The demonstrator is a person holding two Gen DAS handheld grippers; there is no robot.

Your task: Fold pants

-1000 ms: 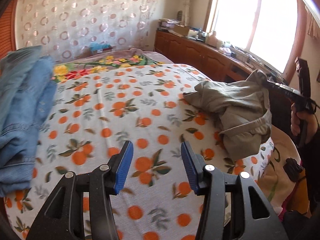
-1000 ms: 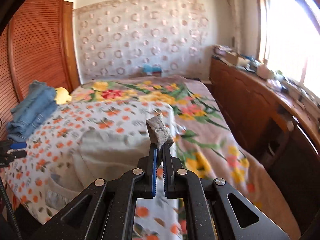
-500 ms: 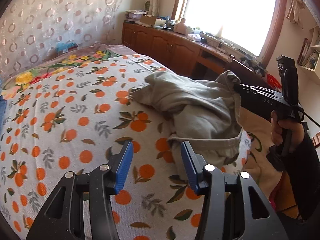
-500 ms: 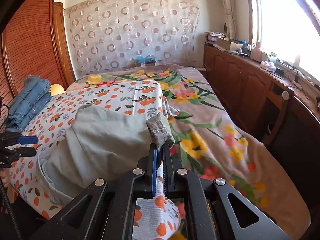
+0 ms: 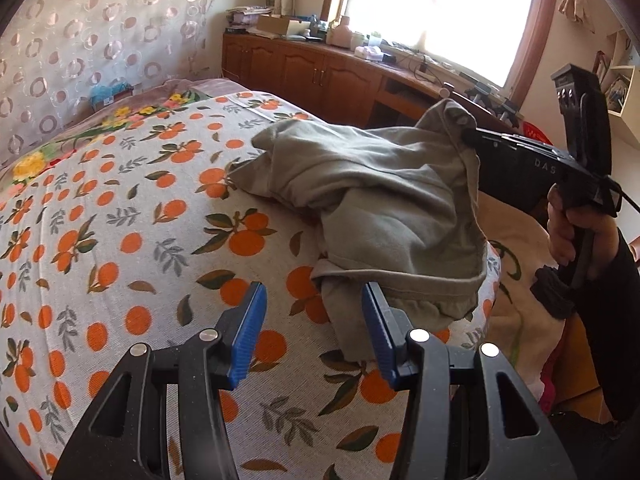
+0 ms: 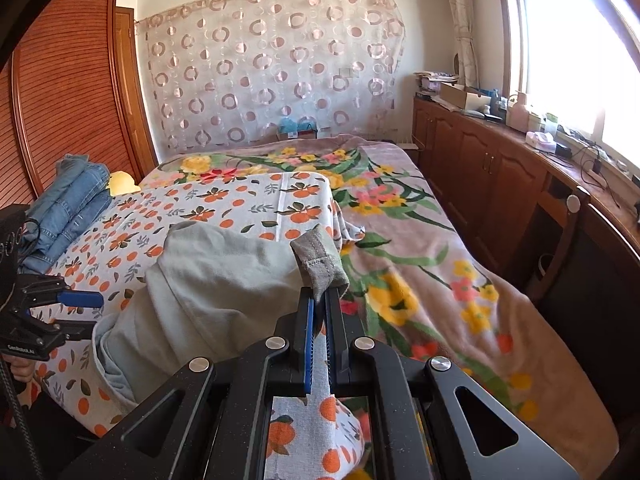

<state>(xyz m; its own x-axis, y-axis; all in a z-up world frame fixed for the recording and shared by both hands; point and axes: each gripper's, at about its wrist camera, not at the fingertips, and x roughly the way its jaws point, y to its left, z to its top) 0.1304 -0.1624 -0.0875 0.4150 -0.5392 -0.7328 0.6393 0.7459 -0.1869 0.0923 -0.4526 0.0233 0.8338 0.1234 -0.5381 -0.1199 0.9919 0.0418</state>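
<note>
1. Pants (image 5: 384, 200), grey-green, crumpled on orange-print sheet (image 5: 120, 248) near bed's edge.
2. Right gripper (image 6: 318, 300) clamped tight on one corner of the fabric, lifting it off the sheet.
3. Left gripper (image 5: 314, 320) parted about halfway, empty, blue pads (image 5: 250, 332) just beside the waistband hem.
4. Folded jeans (image 6: 68, 204) well apart, by wardrobe.

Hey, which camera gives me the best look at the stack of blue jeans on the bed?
The right wrist view. The folded blue jeans lie at the bed's far left edge by the wooden wardrobe, in full sight. The left wrist view points at the grey pants and does not show the jeans at all.
</note>
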